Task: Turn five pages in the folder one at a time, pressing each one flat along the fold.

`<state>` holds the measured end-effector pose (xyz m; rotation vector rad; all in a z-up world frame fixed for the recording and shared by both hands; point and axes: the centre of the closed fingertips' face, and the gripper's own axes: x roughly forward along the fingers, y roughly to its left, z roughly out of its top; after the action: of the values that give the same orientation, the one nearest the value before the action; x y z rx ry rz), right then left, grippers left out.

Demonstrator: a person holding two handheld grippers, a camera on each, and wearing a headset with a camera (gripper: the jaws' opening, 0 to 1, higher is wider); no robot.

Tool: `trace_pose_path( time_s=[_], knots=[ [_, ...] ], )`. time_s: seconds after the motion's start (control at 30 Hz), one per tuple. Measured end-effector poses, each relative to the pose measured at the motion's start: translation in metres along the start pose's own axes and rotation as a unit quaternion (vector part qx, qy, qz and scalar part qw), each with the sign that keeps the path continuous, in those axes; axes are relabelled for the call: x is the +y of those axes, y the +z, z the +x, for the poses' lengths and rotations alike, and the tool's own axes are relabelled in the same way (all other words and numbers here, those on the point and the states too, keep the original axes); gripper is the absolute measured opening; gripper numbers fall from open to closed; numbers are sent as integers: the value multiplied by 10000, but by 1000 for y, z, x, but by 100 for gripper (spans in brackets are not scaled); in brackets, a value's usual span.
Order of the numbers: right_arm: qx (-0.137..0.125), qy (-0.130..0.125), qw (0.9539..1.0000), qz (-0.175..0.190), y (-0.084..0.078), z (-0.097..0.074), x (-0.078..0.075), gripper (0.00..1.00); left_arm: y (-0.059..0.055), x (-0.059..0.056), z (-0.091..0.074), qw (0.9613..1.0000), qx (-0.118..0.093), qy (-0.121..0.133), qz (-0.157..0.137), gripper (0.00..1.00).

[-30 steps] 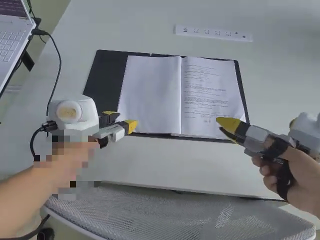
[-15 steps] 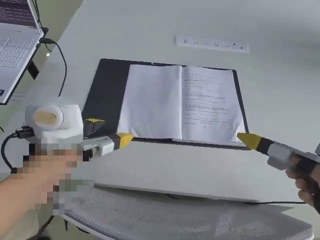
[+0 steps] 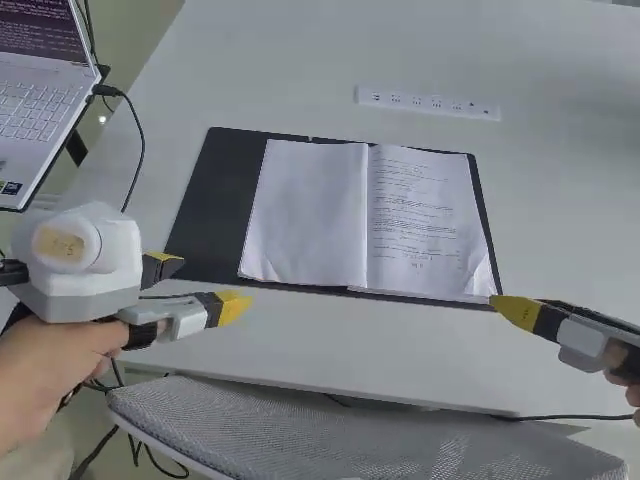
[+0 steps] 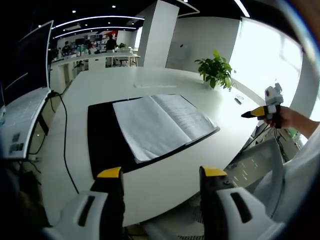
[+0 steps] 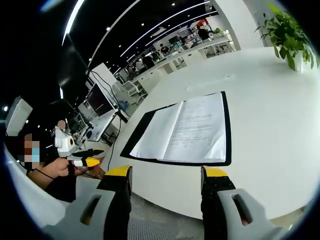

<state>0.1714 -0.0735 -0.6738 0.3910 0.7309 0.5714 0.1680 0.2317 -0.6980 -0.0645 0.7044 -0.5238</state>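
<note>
Two tongs hover at the near edge of the white counter [image 3: 560,180], one on each side of an open folder. At the far left sits an open laptop [image 3: 30,90], with a black cable [image 3: 135,150] trailing from it along the counter's left edge. The left tongs [image 3: 200,285] hang near and left of the folder, well apart from it. Their yellow-tipped jaws are spread and grasp nothing, as the left gripper view [image 4: 162,172] also shows.

The folder [image 3: 215,200] lies flat in the middle of the counter, its black cover showing widest on the left. A blank page [image 3: 305,210] lies on the left of the fold and a printed page [image 3: 420,220] on the right. Beyond it, a white power strip [image 3: 428,102] lies at the far side.

The right tongs [image 3: 515,310] point in from the right, with the yellow tip near the folder's near right corner but apart from it. In the right gripper view [image 5: 167,171] these jaws are released and carry nothing.
</note>
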Motion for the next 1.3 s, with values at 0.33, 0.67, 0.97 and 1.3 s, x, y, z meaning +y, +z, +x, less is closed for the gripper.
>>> trace_pose_path(
  time_s=[0.33, 0.67, 0.97, 1.3],
  knots=[
    [-50, -66, 10000, -31, 5, -9, -2, 55, 1, -1, -7, 10000, 29, -23, 16, 61],
    [1, -134, 9998, -116, 7, -9, -7, 55, 8, -1, -9, 9999, 53, -31, 101, 61],
    [88, -171, 9997, -131, 2, -3, -14, 54, 9, -13, 10, 9996, 121, -169, 201, 59],
    [85, -78, 9999, -38, -4, 7, -17, 54, 22, -55, 73, 9964, 179, -581, 589, 60]
  ],
)
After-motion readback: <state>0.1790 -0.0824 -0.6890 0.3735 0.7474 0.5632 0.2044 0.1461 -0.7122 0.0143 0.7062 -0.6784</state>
